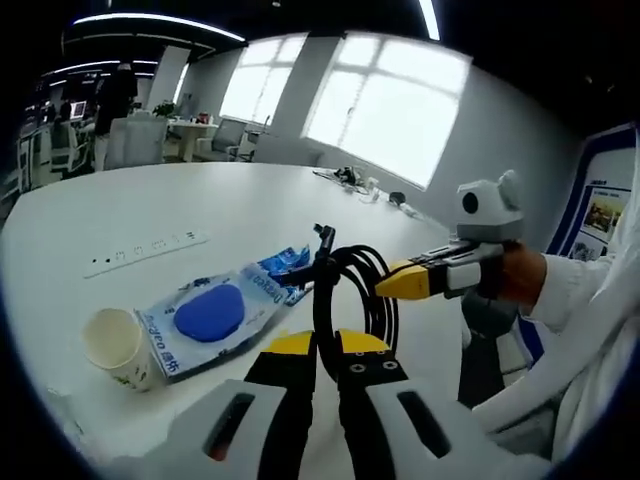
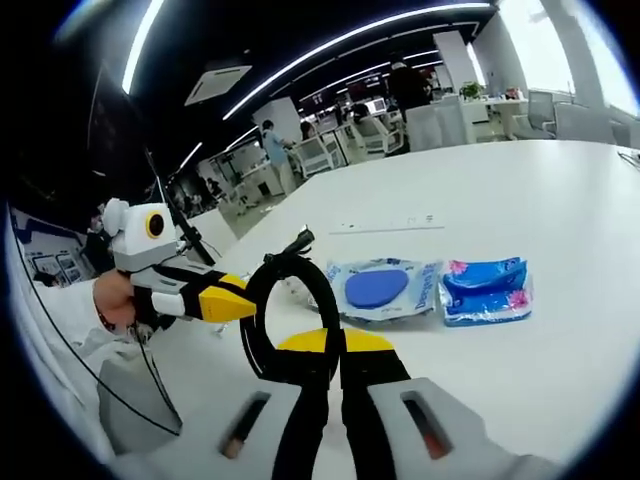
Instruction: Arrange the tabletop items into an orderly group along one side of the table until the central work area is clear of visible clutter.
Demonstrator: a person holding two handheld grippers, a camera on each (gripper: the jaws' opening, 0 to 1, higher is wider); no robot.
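Observation:
A black coiled cable [image 1: 322, 300] hangs above the white table [image 1: 200, 200], held from two sides. My left gripper [image 1: 327, 345] is shut on the bottom of the loop. From the right, my right gripper [image 1: 400, 283] pinches the coil's side, with a hand behind it. In the right gripper view my right gripper [image 2: 332, 342] is shut on the same cable [image 2: 285, 263], and my left gripper [image 2: 235, 297] reaches it from the left. On the table lie a clear packet with a blue pad [image 1: 210, 315] [image 2: 378, 288] and a blue packet [image 1: 285, 265] [image 2: 487, 290].
A paper cup [image 1: 115, 345] stands by the clear packet near the table's edge. A flat white power strip [image 1: 145, 250] [image 2: 390, 225] is set into the tabletop beyond the packets. Small items [image 1: 355, 180] lie at the far end. Office desks, chairs and people [image 2: 270, 145] stand beyond.

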